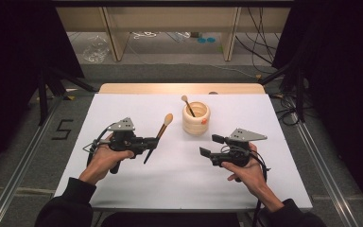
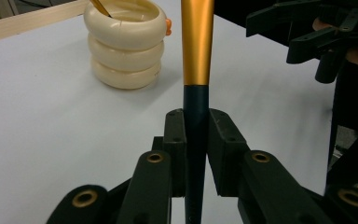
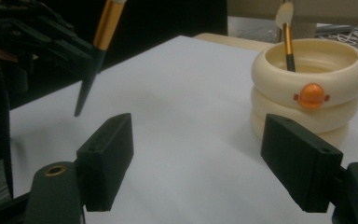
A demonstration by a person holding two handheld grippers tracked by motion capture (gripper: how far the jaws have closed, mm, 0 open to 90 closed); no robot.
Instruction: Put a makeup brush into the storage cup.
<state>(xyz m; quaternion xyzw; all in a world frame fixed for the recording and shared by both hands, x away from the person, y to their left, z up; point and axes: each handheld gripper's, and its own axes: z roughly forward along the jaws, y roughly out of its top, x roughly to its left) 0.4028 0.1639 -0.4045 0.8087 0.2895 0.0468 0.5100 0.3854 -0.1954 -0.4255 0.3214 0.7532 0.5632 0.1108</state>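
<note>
A makeup brush (image 1: 159,136) is pinched by the left gripper (image 1: 147,142) on the dark lower part of its handle, with the gold ferrule and pale bristle head angled up toward the cream ringed holder (image 1: 196,119). In the left gripper view the two pads (image 2: 224,149) are seen pressed against the handle from both sides, and the pointed handle end hangs clear above the white tabletop (image 1: 170,175). A second brush (image 1: 187,105) already stands in the holder, leaning to the far left of its rim.

The right gripper (image 1: 212,145) is held spread with nothing between its pads — it hovers just on the near right of the holder, apart from it.

The likely step is judged to be the placing of the held brush into the holder. Because the grip sits low on a tapered, smooth handle, the brush could pivot or slip between the pads when it is tilted. If the handle end is brought in too low, the rim could be struck and the light holder pushed or tipped — unless it is steadied by the right gripper. The standing brush could also be knocked aside on entry.
</note>
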